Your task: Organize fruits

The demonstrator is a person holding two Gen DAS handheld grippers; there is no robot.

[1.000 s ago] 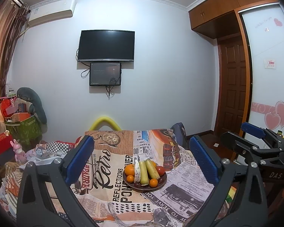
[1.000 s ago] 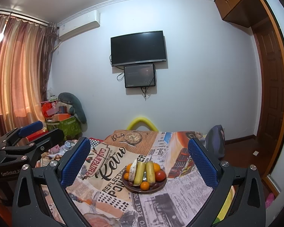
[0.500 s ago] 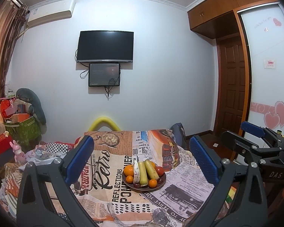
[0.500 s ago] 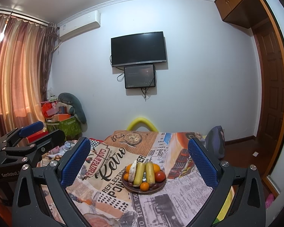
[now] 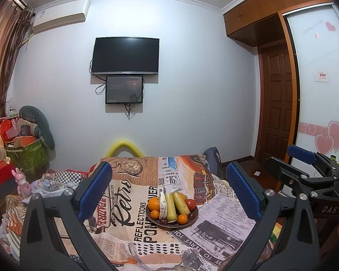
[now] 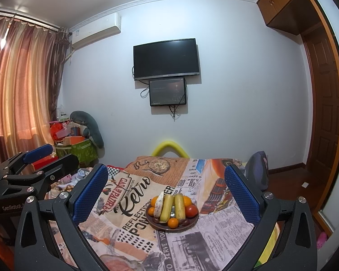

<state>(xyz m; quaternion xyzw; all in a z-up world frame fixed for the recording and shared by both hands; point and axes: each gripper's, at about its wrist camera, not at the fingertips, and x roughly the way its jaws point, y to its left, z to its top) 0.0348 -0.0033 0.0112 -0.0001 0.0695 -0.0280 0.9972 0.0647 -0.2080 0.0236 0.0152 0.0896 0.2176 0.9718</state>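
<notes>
Fruit all sits on the brown plate on the bench, centre of both views, nothing loose on the patterned cloth.

On the plate, left wrist view: two long yellow-green pieces side by side down the middle, a pale piece against them at 9 o'clock, oranges at 9 to 10 o'clock, another orange at 6 o'clock, a red fruit at 3 o'clock, small dark ones along the near rim.

Progress: the plate holds everything in sight, so this fits either a finished gather or a full plate waiting to be sorted out. Can't tell which.

Left hand-held gripper: jaws spread wide, holding nothing, short of the plate. Right hand-held gripper: same, wide apart and empty, also held back; it shows at 3 o'clock in the left view.

Versus the frames a second and half a second back: plate, fruit and both jaw gaps match. Only a slight drift of the left camera's view.
</notes>
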